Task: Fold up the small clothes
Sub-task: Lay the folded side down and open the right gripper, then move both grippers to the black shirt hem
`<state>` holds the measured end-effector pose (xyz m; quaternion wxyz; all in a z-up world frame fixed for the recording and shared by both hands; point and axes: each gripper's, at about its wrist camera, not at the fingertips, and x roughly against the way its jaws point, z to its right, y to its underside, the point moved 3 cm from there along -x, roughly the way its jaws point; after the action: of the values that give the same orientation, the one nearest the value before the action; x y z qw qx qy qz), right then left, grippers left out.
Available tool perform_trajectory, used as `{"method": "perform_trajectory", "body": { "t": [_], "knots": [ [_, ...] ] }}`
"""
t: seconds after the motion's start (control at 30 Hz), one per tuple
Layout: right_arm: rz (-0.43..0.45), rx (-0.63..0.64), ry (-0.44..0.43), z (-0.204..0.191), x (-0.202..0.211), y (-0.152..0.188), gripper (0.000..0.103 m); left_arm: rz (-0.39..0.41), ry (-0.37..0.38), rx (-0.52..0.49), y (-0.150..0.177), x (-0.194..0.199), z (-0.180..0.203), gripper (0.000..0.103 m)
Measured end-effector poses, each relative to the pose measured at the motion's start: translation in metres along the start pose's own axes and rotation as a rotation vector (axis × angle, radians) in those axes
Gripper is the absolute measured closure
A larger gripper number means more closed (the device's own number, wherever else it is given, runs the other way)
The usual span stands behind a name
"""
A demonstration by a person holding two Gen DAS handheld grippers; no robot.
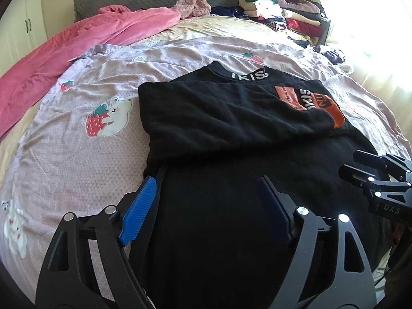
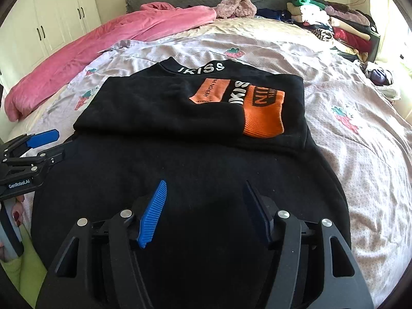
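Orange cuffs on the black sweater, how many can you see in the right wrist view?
2. One orange cuff lies on the folded sleeves left of the "IKISS" lettering; the other lies right of it, nearer the sweater edge. Both are fully visible.

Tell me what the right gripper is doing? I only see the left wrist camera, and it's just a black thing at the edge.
Observer: The right gripper is open, its jaws spread over the lower part of the black sweater, gripping nothing.
Operator: What's that orange bit? It's half hidden for me.
Observer: It's the orange cuff of a sleeve folded across the chest, ribbed at its end.
Operator: Who holds my gripper?
Observer: A hand with red-painted nails, just below the left gripper.
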<state>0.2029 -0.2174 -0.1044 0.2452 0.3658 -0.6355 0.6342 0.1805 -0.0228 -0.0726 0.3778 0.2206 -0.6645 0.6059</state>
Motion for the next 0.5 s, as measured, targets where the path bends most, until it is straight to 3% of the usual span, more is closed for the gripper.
{"method": "perform_trajectory", "body": {
  "t": [0.17,0.43,0.5],
  "knots": [
    [0.022,-0.002,0.014,0.003,0.015,0.007,0.026,-0.001,-0.002,-0.012,0.008,0.009,0.004,0.020],
    [0.043,0.014,0.044,0.010,0.038,0.010,0.025,-0.025,0.012,-0.014,0.024,0.022,0.005,0.009],
    [0.053,0.009,0.046,0.012,0.044,0.010,0.018,-0.026,0.018,-0.019,0.027,0.026,0.005,0.009]
  ]
}}
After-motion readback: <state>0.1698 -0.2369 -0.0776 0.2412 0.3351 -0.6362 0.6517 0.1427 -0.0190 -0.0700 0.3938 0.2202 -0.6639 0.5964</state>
